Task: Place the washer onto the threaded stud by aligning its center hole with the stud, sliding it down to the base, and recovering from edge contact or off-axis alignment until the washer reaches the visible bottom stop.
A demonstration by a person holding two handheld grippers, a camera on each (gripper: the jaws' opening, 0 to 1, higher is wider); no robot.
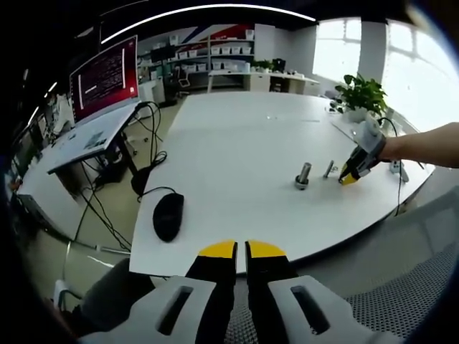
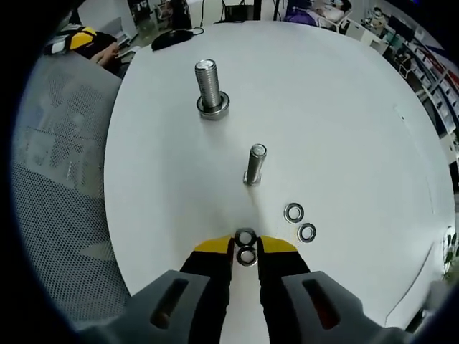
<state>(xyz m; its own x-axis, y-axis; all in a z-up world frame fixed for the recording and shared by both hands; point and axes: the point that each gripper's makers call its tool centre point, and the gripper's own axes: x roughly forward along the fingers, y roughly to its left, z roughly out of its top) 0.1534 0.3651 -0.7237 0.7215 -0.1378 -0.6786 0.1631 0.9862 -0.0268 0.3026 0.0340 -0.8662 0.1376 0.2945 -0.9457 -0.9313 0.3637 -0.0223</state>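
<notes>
Just short of slim upright threaded steel stud [image 2: 255, 164]: small steel ring washers [image 2: 246, 247] being straddled by right gripper [image 2: 246, 252], jaws narrow, grip uncertain. One washer being best pinched by rim, hole kept clear. Left gripper [image 1: 240, 249] being held nearly closed, empty, well back.

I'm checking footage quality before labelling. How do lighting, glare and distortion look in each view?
Left gripper view: the windows at upper right are blown out, the white table is evenly bright, and its edges bow from fisheye. Right gripper view: soft even light, the washers and studs sharp, with faint shadows.
</notes>
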